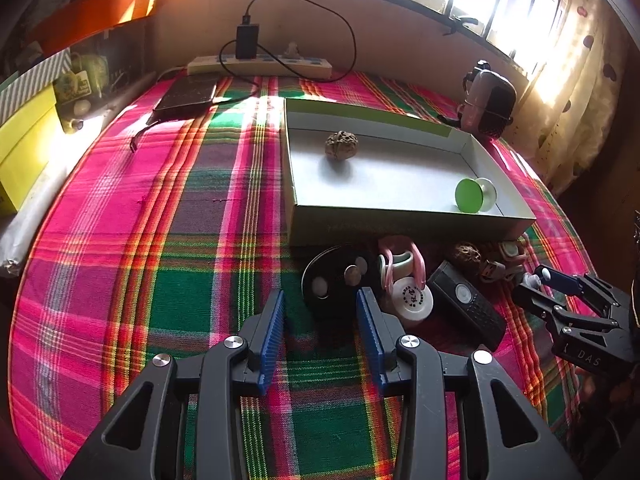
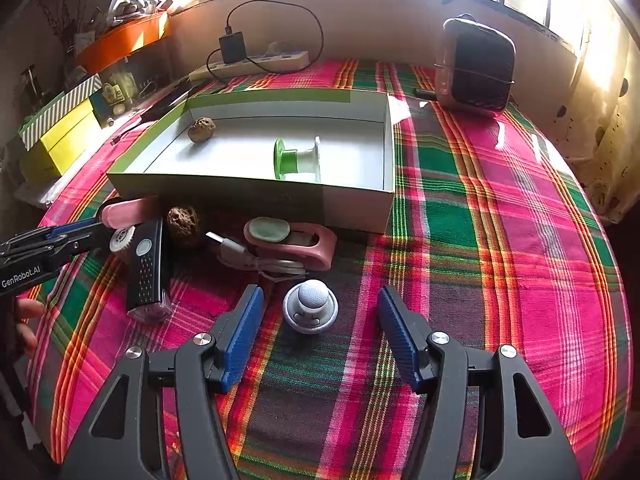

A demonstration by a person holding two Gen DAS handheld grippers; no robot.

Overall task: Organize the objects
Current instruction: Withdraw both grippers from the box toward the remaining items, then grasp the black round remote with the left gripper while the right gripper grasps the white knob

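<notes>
Box (image 1: 412,224) in the upper middle of both views, open on top for dropping things in. Already inside: a nut (image 1: 341,145) near the far wall and a green spool (image 1: 474,196) lying on its side at the right end.

Still outside, heaped along the near wall of the box: a disc (image 1: 336,280), a remote (image 1: 468,306), a second nut (image 2: 183,222), a pink holder (image 2: 296,244), a cable (image 2: 240,250). Kept close to the box, likely for short trips.

Left gripper (image 1: 321,296) at the bottom of the left view, jaws apart, holding nothing, aimed at the disc just ahead.

Right gripper (image 2: 320,293) at the bottom of the right view, jaws wide, holding nothing, one on each side of a small white knob (image 2: 310,307), not touching it. Lined up that way for a clean pinch. Maybe a cap or a toy; too small to tell.
</notes>
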